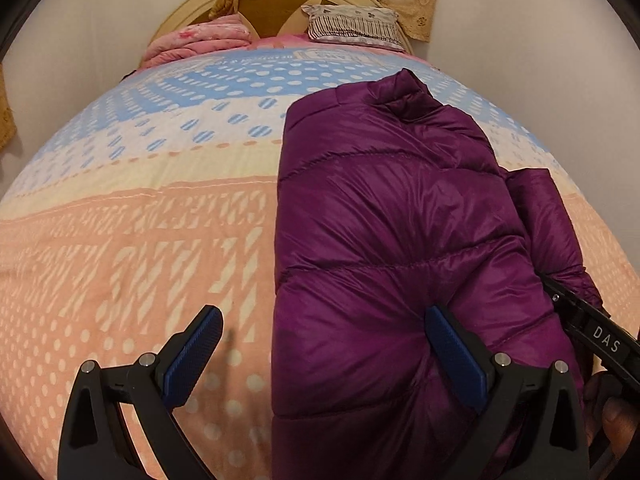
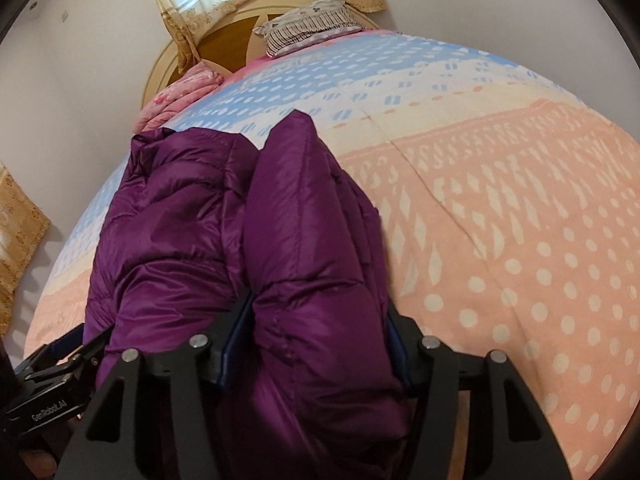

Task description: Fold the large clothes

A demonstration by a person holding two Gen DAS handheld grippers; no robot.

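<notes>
Left wrist view first: the left gripper [image 1: 324, 344] is spread wide and holds nothing, one pad over the bedspread [image 1: 132, 264], the other over the near edge of the one purple puffer jacket [image 1: 392, 240], which lies lengthwise on the bed with its collar pointing at the headboard. Its halves look already brought together, so I judge the fold partly done, with a crosswise fold left. Right wrist view: the right gripper [image 2: 316, 340] pinches a thick padded fold of the jacket. Count: one jacket, two grippers, one striped pillow [image 2: 308, 24], one pink blanket [image 2: 180, 96].
</notes>
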